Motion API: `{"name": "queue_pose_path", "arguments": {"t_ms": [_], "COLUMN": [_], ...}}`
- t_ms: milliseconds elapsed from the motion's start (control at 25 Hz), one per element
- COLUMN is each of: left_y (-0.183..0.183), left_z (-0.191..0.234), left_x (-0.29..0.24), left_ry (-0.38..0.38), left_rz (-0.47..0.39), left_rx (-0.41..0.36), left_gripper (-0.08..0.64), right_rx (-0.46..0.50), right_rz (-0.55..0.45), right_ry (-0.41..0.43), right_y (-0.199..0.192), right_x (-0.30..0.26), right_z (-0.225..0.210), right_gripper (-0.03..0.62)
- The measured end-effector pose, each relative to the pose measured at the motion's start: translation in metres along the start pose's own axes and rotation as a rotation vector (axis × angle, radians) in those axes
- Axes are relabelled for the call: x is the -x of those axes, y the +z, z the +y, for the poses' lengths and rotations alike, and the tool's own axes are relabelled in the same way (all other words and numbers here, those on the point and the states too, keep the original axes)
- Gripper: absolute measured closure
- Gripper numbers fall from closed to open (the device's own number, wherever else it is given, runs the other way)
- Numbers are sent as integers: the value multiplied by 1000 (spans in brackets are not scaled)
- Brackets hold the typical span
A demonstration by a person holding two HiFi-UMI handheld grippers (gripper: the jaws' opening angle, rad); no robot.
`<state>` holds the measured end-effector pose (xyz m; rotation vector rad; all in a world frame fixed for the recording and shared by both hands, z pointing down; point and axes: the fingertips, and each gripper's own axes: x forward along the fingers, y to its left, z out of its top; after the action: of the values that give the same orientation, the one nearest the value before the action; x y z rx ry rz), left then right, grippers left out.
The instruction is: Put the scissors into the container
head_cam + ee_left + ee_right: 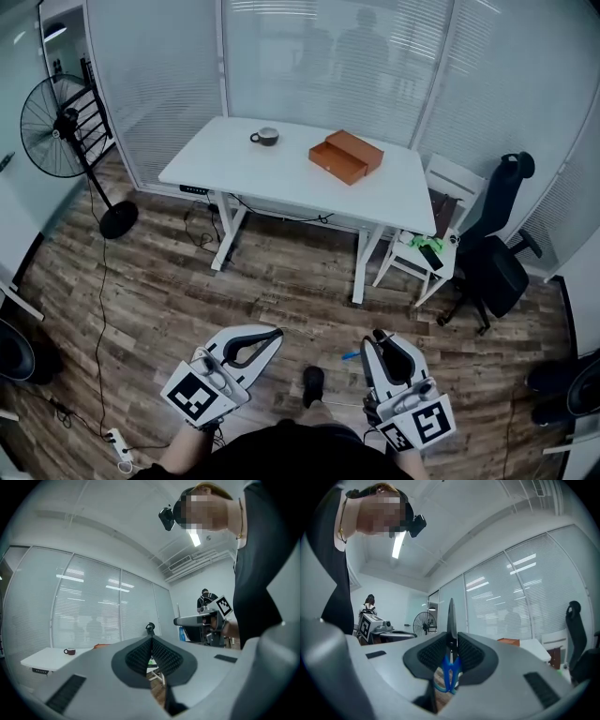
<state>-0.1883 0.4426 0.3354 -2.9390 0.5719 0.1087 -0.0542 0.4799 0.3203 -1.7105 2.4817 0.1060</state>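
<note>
The scissors have blue handles and a thin blade that sticks up out of my right gripper, whose pads are shut on them. In the head view that gripper is low at the right, over the floor, with a bit of blue handle showing beside it. My left gripper is low at the left; its jaws meet at the tip with nothing between them. The container, an orange-brown wooden box with an open drawer, sits on the white table, far from both grippers.
A dark mug stands on the table left of the box. A standing fan is at the left. A white chair and a black office chair stand at the table's right. A power strip lies on the wooden floor.
</note>
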Motion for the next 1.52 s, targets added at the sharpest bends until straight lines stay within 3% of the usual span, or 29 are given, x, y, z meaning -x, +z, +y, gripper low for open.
{"name": "queue_pose_path", "arguments": {"t_ms": [840, 1520], "left_y": [-16, -27], "left_z": [97, 138], "left_x": [-108, -219], "left_ry": [58, 62], "left_rz": [17, 3], "left_rx": [-18, -54], "left_gripper": [548, 548], "right_rx": [-14, -5], "right_rz": [-23, -37], "right_ry": [51, 40], "right_y": [-1, -5], "right_x": [-106, -149], "right_z": [-115, -236], "right_gripper": [518, 518]}}
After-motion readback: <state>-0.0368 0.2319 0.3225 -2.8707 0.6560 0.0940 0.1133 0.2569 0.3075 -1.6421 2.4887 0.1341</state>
